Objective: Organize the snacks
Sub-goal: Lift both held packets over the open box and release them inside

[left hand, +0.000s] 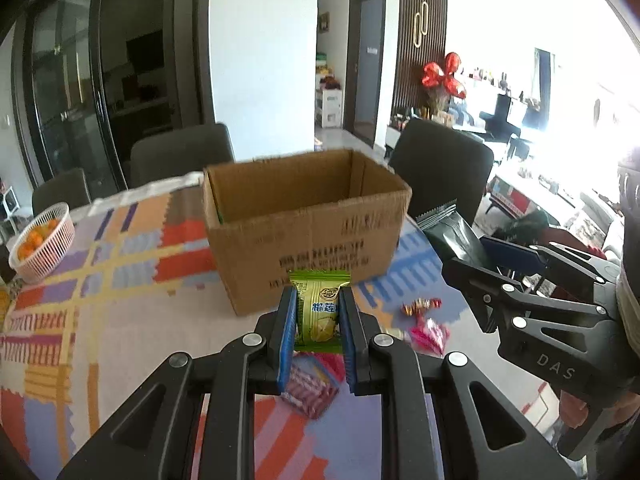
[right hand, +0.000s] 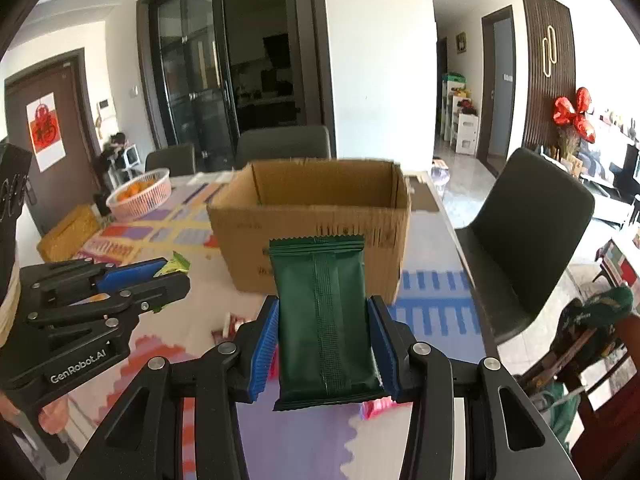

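A green-yellow snack (left hand: 318, 312) is being gripped upright between the blue pads of the left gripper (left hand: 318, 314), whose jaws are standing narrow and pressing on the wrapper's sides; it is being held above the table (left hand: 120, 320), in front of the box (left hand: 308, 216); a dark green pack (right hand: 326, 320) is being clamped by the right gripper (right hand: 326, 332), its jaws set wider, pads pressed against both long edges; the pack is being held on end, its serrated top edge seen against the box's near wall; the box is standing open-topped on the patterned cloth (left hand: 80, 272), and little of its inside is being shown; the two grippers are being held side by side, apart, each seen in the other's view; loose sweets (left hand: 422, 306) and a pink packet (left hand: 432, 334) are lying on the cloth between the box and the grippers; a red-striped packet (left hand: 308, 388) is lying under the left gripper; a basket (left hand: 44, 240) of orange fruit is sitting at the table's far left; chairs (left hand: 440, 160) are drawn up beyond the box.
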Motion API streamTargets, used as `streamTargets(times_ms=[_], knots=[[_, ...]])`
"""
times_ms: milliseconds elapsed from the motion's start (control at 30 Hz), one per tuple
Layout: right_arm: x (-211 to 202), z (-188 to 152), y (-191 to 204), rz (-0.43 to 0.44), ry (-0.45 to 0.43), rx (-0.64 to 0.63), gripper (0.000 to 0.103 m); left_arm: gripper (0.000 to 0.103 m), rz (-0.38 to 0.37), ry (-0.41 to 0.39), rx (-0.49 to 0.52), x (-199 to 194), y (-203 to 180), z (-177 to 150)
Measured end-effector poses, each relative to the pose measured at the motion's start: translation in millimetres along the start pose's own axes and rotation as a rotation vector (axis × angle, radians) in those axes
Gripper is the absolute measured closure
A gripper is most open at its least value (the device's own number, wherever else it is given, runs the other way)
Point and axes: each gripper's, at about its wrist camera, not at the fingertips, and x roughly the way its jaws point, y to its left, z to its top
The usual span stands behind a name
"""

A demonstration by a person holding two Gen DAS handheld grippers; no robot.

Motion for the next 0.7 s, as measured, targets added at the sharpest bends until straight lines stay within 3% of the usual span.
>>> streamTargets(times_ms=[300,700], knots=[[0.9,46.7,-9.1,-0.005,-0.087,0.022,0.058,0.082,0.027,-0.074,0.024,-3.6,5.0,40.7],[28.8,92.6,-11.3,0.0,-0.101,0.017,0.058,0.082,0.049,-0.073,0.027,22.4,23.4,82.9]])
